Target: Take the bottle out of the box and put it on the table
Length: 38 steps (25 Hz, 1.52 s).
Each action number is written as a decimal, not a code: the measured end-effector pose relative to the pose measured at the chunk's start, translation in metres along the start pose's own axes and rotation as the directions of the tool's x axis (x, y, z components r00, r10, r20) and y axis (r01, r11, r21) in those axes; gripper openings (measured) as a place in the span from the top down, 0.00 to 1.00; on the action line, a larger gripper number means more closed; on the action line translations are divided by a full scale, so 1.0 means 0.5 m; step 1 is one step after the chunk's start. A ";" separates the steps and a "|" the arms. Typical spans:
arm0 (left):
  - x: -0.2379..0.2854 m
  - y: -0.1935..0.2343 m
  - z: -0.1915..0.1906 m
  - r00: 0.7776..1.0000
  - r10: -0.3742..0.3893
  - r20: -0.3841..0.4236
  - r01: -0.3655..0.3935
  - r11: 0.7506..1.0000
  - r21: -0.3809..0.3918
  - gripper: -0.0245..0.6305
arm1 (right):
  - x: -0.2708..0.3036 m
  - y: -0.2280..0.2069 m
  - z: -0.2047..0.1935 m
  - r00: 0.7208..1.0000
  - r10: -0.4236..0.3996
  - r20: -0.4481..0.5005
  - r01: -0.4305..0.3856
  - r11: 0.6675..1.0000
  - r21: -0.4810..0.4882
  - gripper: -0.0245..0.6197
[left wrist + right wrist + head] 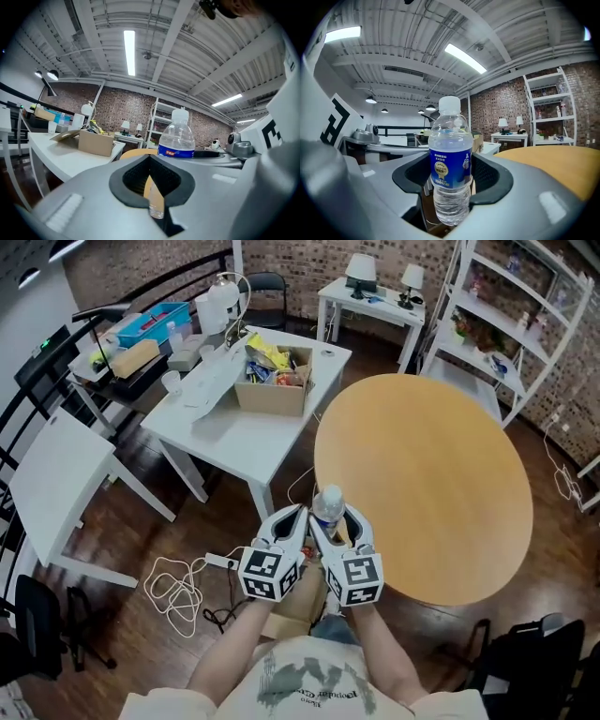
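A clear water bottle [450,159] with a blue label and white cap stands upright between the dark pads of my right gripper [450,190], which is shut on its lower half. From the head view the bottle [326,505] and right gripper [334,517] hang just off the near left edge of the round wooden table [441,493], above a brown cardboard box [292,607] by the person's legs. My left gripper [296,519] sits tight against the right one. Its jaws are shut on nothing [152,190], and the bottle [176,136] shows past them.
A white table [234,432] at the back left carries another cardboard box [272,385] full of items and a flat sheet of card. White cable [178,587] lies on the floor to the left. Metal shelves [511,324] stand at the far right.
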<state>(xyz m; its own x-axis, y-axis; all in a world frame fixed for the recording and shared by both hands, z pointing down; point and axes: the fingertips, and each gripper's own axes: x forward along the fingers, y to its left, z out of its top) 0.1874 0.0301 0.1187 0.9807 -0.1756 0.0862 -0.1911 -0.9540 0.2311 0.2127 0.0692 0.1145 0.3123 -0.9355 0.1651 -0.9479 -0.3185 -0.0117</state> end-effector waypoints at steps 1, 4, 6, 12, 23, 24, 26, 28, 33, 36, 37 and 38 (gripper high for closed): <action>0.014 -0.007 0.002 1.000 -0.009 -0.004 0.009 1.000 0.001 0.99 | 0.001 -0.018 0.001 1.000 -0.011 0.003 0.011 1.000 -0.001 0.56; 0.051 -0.031 -0.002 0.998 -0.047 -0.029 0.047 0.999 0.001 0.99 | 0.003 -0.074 -0.003 0.998 -0.053 0.016 0.053 0.999 0.012 0.56; 0.074 -0.045 -0.008 0.996 -0.071 -0.048 0.072 0.997 0.010 0.99 | 0.007 -0.111 -0.009 0.996 -0.082 0.019 0.082 0.996 0.021 0.56; 0.137 -0.087 -0.044 0.988 -0.120 -0.101 0.122 0.992 0.015 0.99 | 0.009 -0.205 -0.042 0.988 -0.152 0.006 0.151 0.988 0.026 0.56; 0.215 -0.150 -0.107 0.961 -0.203 -0.186 0.208 0.978 0.005 0.99 | 0.001 -0.304 -0.124 0.976 -0.218 -0.027 0.219 0.974 0.063 0.55; 0.216 -0.153 -0.110 0.960 -0.206 -0.189 0.210 0.978 0.005 0.99 | -0.001 -0.305 -0.125 0.975 -0.219 -0.022 0.220 0.973 0.063 0.55; 0.216 -0.156 -0.115 0.959 -0.207 -0.195 0.211 0.977 0.001 0.99 | -0.002 -0.303 -0.127 0.976 -0.216 -0.014 0.216 0.975 0.054 0.55; 0.216 -0.158 -0.117 0.958 -0.208 -0.197 0.211 0.978 -0.006 0.99 | -0.008 -0.300 -0.129 0.976 -0.217 -0.005 0.217 0.975 0.045 0.54; 0.207 -0.169 -0.123 0.956 -0.215 -0.198 0.215 0.976 -0.018 0.99 | -0.016 -0.303 -0.126 0.973 -0.231 0.003 0.231 0.972 0.044 0.52; 0.198 -0.168 -0.125 0.957 -0.212 -0.200 0.213 0.977 -0.016 0.99 | -0.017 -0.301 -0.132 0.972 -0.234 -0.006 0.234 0.972 0.037 0.51; 0.196 -0.167 -0.125 0.957 -0.210 -0.200 0.210 0.977 -0.017 0.99 | -0.018 -0.301 -0.133 0.972 -0.236 -0.006 0.236 0.971 0.037 0.51; 0.195 -0.165 -0.125 0.958 -0.208 -0.200 0.209 0.978 -0.017 0.99 | -0.019 -0.301 -0.133 0.971 -0.239 -0.007 0.239 0.970 0.036 0.51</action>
<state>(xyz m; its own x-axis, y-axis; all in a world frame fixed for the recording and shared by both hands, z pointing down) 0.2960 0.1070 0.1687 0.9705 0.0786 0.2279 0.0169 -0.9653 0.2607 0.3483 0.1364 0.1801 0.5292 -0.8313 0.1701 -0.8429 -0.5381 -0.0074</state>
